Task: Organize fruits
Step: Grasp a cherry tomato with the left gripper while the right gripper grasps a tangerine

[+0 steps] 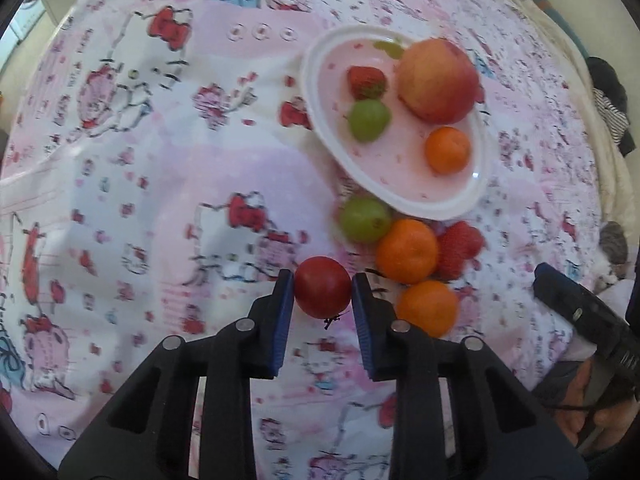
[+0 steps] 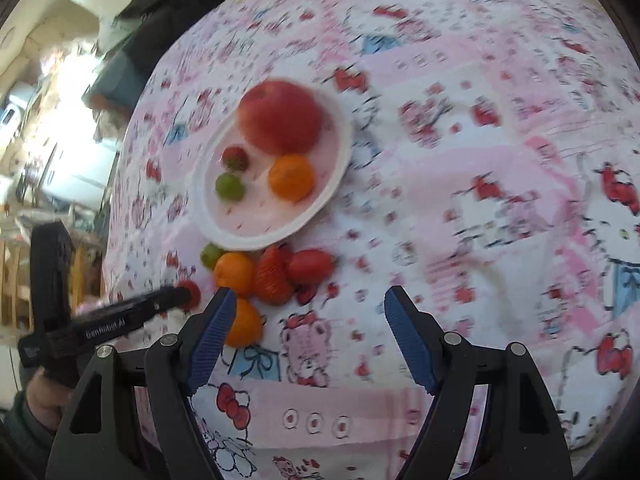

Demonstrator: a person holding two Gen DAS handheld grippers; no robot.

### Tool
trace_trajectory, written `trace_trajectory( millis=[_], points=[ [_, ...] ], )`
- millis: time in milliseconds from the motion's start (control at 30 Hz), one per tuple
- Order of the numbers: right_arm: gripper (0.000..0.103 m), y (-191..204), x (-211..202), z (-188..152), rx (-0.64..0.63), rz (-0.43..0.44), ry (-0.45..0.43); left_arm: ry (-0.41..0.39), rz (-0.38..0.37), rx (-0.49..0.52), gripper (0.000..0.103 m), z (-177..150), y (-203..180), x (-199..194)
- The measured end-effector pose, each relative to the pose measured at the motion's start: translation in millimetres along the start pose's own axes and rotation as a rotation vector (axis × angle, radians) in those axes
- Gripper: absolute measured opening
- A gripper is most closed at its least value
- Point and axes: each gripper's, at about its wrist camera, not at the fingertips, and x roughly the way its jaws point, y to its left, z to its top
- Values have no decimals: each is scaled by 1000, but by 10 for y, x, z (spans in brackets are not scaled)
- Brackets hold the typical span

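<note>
My left gripper (image 1: 323, 294) is shut on a small red tomato (image 1: 322, 292) just above the cloth. A white plate (image 1: 320, 120) holds an apple (image 1: 438, 80), a strawberry (image 1: 366, 82), a green fruit (image 1: 369, 119) and a small orange (image 1: 447, 150). Loose by the plate lie a green fruit (image 1: 365, 219), two oranges (image 1: 406, 250) (image 1: 428, 307) and a strawberry (image 1: 460, 248). My right gripper (image 2: 308, 300) is open and empty, near the loose pile with another red tomato (image 2: 311, 266). The plate also shows in the right wrist view (image 2: 344, 148).
A pink and white cartoon-print cloth (image 1: 160, 200) covers the table. The right gripper's body (image 1: 580, 320) shows at the right edge of the left wrist view. Dark clothing (image 2: 168, 8) and room clutter lie beyond the table's far edge.
</note>
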Motion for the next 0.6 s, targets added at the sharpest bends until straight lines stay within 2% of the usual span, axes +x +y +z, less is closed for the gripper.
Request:
trace_trajectory(
  millis=[200, 300, 500, 567, 600],
  points=[
    [73, 504, 393, -148, -205, -2, 94, -4, 45, -20, 26, 28, 112, 13],
    [65, 736, 612, -249, -294, -8, 138, -15, 59, -17, 26, 27, 127, -20],
    [55, 880, 847, -300, -330, -73, 146, -50, 90, -8, 26, 52, 130, -98],
    [48, 871, 857, -277, -325, -84, 141, -55, 91, -8, 26, 54, 135, -109],
    [48, 860, 855, -270, -319, -78, 140, -56, 91, -8, 26, 53, 130, -108]
  ],
)
